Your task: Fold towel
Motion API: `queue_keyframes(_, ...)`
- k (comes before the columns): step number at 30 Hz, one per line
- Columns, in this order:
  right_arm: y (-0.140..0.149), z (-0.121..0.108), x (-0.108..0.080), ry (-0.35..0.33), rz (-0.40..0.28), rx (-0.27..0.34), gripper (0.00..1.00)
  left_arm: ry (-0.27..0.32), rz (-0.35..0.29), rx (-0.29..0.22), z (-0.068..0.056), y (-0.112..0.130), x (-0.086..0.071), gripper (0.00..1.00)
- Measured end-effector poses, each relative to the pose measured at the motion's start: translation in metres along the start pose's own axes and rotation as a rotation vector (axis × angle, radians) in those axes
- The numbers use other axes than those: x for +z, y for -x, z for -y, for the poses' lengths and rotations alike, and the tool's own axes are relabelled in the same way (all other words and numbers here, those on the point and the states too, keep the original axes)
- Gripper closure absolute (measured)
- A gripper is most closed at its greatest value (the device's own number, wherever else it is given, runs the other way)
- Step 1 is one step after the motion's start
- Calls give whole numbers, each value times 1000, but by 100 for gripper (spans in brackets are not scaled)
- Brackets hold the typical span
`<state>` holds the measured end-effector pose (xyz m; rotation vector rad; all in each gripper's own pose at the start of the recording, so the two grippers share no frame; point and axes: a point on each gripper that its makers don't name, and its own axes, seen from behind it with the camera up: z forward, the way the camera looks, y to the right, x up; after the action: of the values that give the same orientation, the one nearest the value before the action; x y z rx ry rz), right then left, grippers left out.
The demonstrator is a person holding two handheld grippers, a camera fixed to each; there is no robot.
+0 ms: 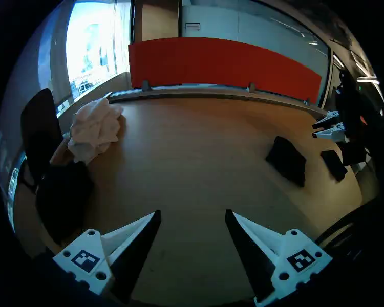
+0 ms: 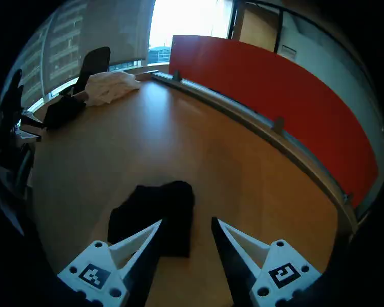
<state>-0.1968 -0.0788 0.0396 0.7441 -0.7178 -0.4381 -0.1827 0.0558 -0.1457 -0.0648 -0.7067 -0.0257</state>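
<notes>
A folded black towel [image 2: 156, 215] lies on the wooden table [image 2: 156, 143], just ahead of my right gripper [image 2: 187, 221], which is open; its left fingertip overlaps the towel's near edge. From the left gripper view the same towel [image 1: 286, 159] lies at the right, with the right gripper's white fingers [image 1: 327, 125] beyond it. My left gripper [image 1: 192, 214] is open over bare table [image 1: 192, 153], holding nothing. A heap of crumpled white towels [image 1: 94, 128] sits at the far left corner, also seen as a white pile [image 2: 110, 84]. A dark cloth [image 1: 64, 197] lies beside it.
A red partition [image 1: 222, 64] runs along the table's far edge, also seen as a red panel [image 2: 294, 102]. A black office chair [image 1: 38, 133] stands by the window. A small flat black item [image 1: 334, 163] lies next to the folded towel at the right.
</notes>
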Motion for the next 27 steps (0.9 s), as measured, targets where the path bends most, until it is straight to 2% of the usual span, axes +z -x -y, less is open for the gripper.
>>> queue_keyframes(17,63,-6,25,-17,101,-9,35,-12,21,4,2,7,-2,8)
queue_keyframes(27,95,-6,32,-54,187,-62,35,-18,36,6,4,13,-4,8)
